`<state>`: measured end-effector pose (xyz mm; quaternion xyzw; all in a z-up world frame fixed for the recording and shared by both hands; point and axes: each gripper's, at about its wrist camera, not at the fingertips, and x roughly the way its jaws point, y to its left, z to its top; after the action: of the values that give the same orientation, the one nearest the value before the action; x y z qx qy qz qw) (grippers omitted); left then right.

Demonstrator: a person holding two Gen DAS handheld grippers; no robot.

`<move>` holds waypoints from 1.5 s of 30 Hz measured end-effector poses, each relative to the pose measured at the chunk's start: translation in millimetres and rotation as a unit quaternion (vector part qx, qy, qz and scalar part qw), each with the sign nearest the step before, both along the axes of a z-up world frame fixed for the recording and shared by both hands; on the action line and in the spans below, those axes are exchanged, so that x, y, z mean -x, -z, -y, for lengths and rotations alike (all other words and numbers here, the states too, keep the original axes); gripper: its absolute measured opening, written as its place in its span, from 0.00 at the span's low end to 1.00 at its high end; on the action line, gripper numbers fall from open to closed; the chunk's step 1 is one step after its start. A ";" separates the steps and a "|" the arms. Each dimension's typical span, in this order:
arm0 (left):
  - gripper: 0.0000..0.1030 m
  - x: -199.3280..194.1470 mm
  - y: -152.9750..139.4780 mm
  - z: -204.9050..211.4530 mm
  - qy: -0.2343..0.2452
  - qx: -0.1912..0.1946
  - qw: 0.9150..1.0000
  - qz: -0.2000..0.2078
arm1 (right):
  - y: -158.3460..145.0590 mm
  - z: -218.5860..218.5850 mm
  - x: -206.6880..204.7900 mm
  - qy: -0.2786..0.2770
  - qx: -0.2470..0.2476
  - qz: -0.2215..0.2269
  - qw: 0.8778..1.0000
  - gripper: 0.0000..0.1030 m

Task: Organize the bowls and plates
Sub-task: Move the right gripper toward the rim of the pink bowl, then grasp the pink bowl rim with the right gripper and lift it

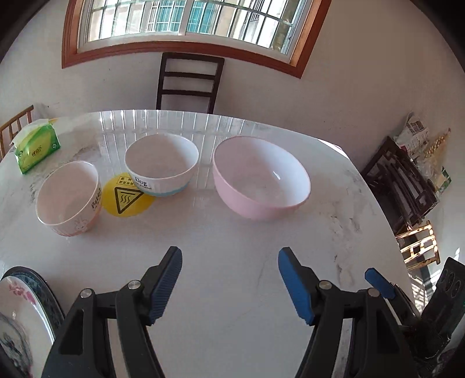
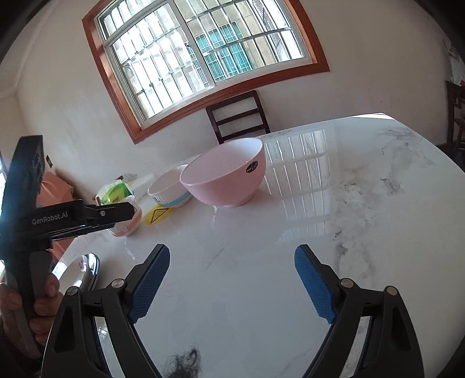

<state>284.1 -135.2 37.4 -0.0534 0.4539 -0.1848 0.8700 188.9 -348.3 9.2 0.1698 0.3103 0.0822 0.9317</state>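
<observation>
A glossy white marble worktop (image 1: 232,276) carries the dishes, described here from left to right as the left wrist camera sees them. At the near left edge lies a white plate with a dark patterned rim and pink flowers (image 1: 23,305), only partly in view. Farther back on the left sits a green tissue pack (image 1: 36,149) near the worktop's edge. In front of it stands a small white ribbed bowl with a peach band and a rabbit drawing (image 1: 69,200), upright. Just beside it, a round yellow hot-surface warning sticker (image 1: 126,200) lies flat on the worktop, and a white ribbed bowl with a pale blue band and the word "Dog" (image 1: 161,164) stands on its far edge. To the right, apart from these, stands a large pink plastic bowl with a white inside (image 1: 261,177), upright. A dark wooden chair (image 1: 189,84) stands behind the worktop under a wood-framed barred window (image 1: 186,26). The left tongs (image 1: 229,258) hover over bare worktop in front of the bowls, their blue-padded fingers spread wide and holding nothing. The right tongs (image 2: 232,256), seen from the right wrist camera, are likewise spread wide and empty over bare worktop, with the pink bowl ahead to their left.
</observation>
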 end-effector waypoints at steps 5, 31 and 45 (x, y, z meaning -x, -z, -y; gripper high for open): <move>0.68 -56.2 1.2 10.3 -0.013 0.021 0.998 -0.051 | -33.9 29.4 -70.7 -0.037 -0.008 -0.058 0.998 0.73; 0.23 -127.5 47.9 38.1 -0.044 -0.015 0.990 -0.130 | 19.9 20.5 -234.5 -0.022 0.044 -0.233 0.971 0.13; 0.22 -20.9 18.1 -27.9 -0.038 0.005 0.989 -0.140 | -13.5 -17.6 -127.2 -0.084 0.016 -0.222 0.971 0.16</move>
<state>304.9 -107.3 19.3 -0.0999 0.5680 -0.1448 0.8040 316.1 -330.7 22.7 0.1427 0.5234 0.1153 0.8321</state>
